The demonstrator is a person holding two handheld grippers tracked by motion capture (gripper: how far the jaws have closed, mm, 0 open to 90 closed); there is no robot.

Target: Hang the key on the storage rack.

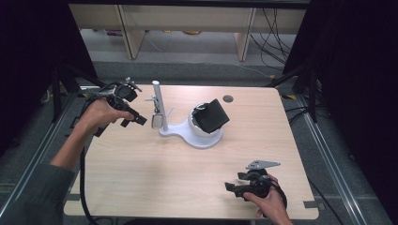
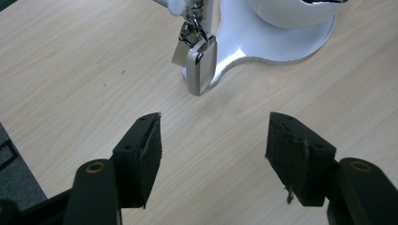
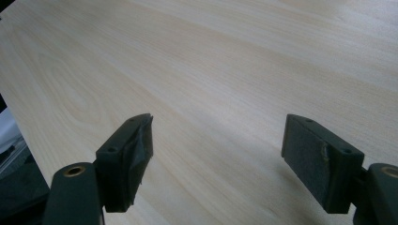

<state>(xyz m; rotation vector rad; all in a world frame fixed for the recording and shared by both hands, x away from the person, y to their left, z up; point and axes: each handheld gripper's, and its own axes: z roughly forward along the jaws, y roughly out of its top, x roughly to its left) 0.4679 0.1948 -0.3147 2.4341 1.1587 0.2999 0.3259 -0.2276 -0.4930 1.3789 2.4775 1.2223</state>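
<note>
Silver and small, the padlock (image 2: 199,63) hangs by its ring from the white stand (image 1: 157,101) on the desk (image 1: 155,168); the left gripper view shows it just ahead of the left hand-held gripper (image 2: 213,145), jaws spread and empty. The high view adds the black pouch (image 1: 212,115) in the stand's bowl. The right hand-held gripper (image 3: 216,150) gapes over bare wood, well apart.

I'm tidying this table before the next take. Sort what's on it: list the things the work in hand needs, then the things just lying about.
Part of the job:
- key fob hanging on the white stand
- left gripper, open, pointed at the fob
- white bowl-shaped base joined to the stand

Idle for now:
- black box resting in the bowl
- right gripper, open, over bare table
</note>
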